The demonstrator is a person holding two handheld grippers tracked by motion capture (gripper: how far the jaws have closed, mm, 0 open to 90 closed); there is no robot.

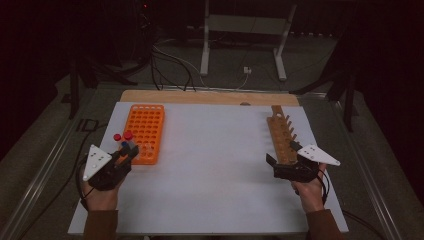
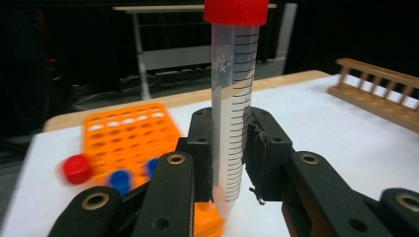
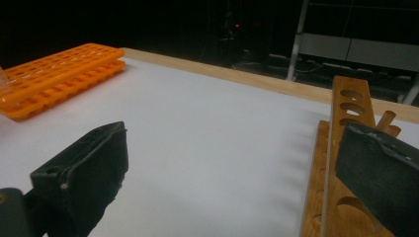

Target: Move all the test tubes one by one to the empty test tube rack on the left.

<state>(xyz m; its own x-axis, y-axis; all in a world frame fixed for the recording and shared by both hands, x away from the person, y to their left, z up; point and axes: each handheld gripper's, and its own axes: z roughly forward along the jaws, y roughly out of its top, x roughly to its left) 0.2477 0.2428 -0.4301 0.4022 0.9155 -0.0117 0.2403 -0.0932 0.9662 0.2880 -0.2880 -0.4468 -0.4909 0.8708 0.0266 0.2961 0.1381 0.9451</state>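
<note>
My left gripper is shut on a clear graduated tube with a red cap, held upright at the near left corner of the orange tube rack. In the high view the left gripper and the held tube's cap show at that rack's near end. Another red-capped tube and two blue-capped ones stand in the rack beside it. My right gripper is open with nothing between its jaws, next to the near end of the wooden tube rack. The right gripper sits by that wooden rack.
A white sheet covers the table, with a wooden edge at the far side. Beyond it stand a metal frame and cables on the dark floor. The far end of the orange rack lies to the left in the right gripper view.
</note>
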